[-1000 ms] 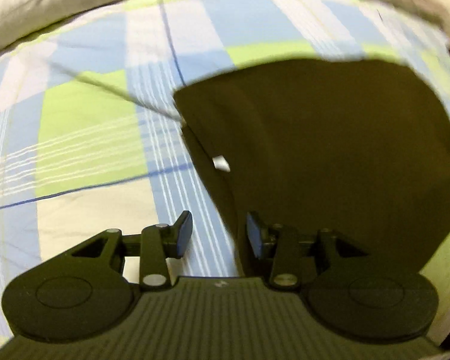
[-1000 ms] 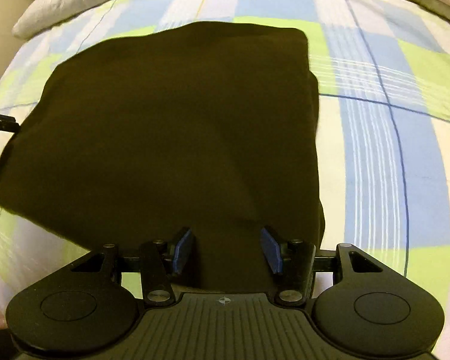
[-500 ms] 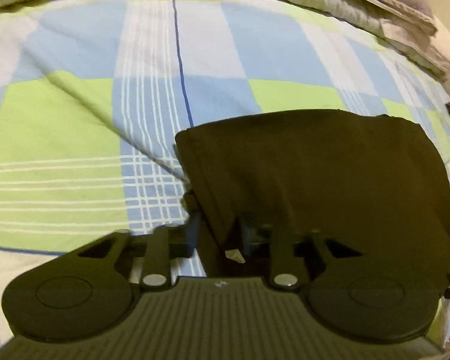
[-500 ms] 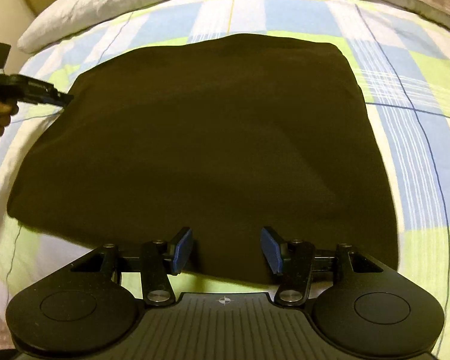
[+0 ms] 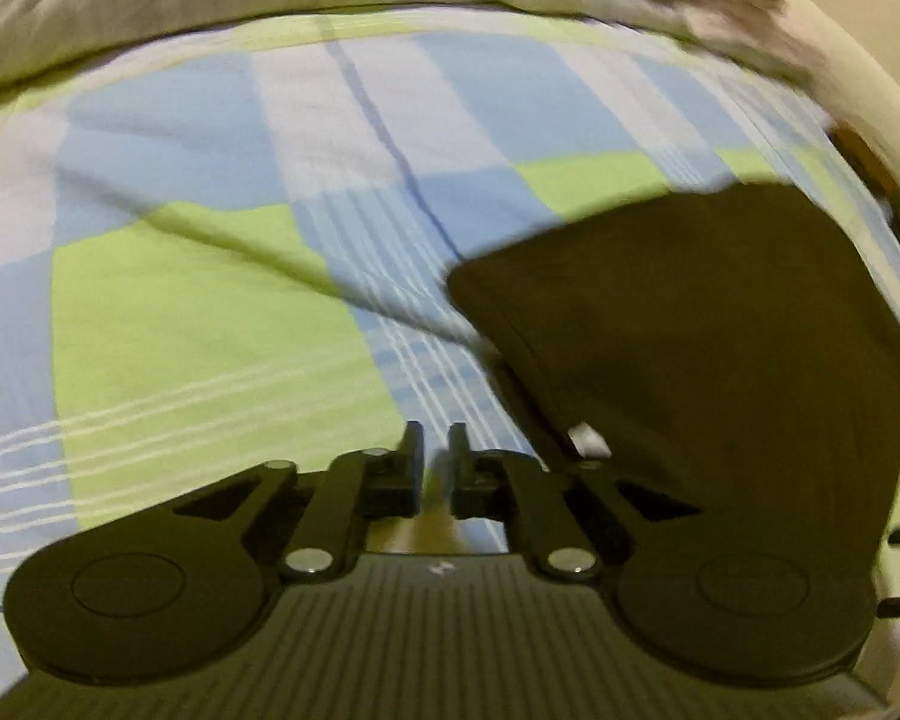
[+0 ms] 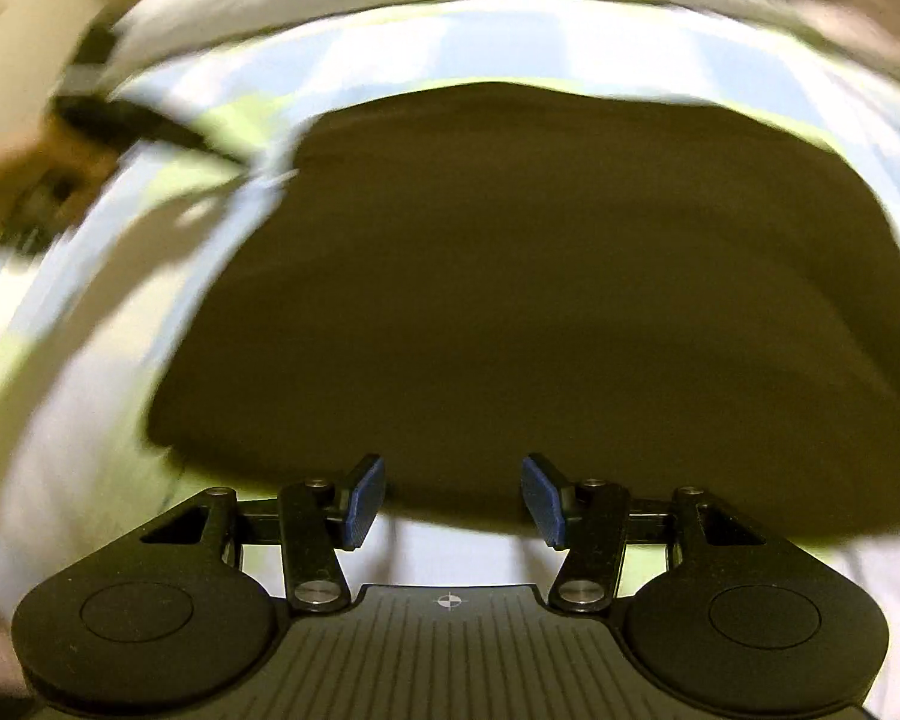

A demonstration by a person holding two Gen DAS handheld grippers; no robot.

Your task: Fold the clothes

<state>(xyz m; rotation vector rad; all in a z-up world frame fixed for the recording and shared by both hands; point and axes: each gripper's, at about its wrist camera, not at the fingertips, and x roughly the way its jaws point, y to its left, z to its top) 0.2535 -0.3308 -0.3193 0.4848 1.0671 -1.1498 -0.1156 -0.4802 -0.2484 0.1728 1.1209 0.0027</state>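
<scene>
On the left, the left gripper (image 5: pixel 435 450) hangs over the checked bedsheet (image 5: pixel 210 312), pointing steeply down. Its jaws are pinched nearly together with only a thin slit between them, and nothing is caught there; bare sheet shows through the gap. Just to its right lies the dark garment (image 5: pixel 720 348), already folded into a flat block on the sheet, with a small white tag (image 5: pixel 588 438) peeking from its near edge. The gripper is beside that edge, not on it. A pale pillow (image 5: pixel 180 6) runs along the far side of the bed.

Further right, the right gripper (image 6: pixel 453 495) hovers over the near edge of the same garment (image 6: pixel 540 300). Its blue pads (image 6: pixel 363 501) stand well apart, released, with no cloth pressed between them. The picture from this side is blurred. At its far left edge a hand (image 6: pixel 36 168) holding the other gripper shows as a smear, close to the garment's far left corner.
</scene>
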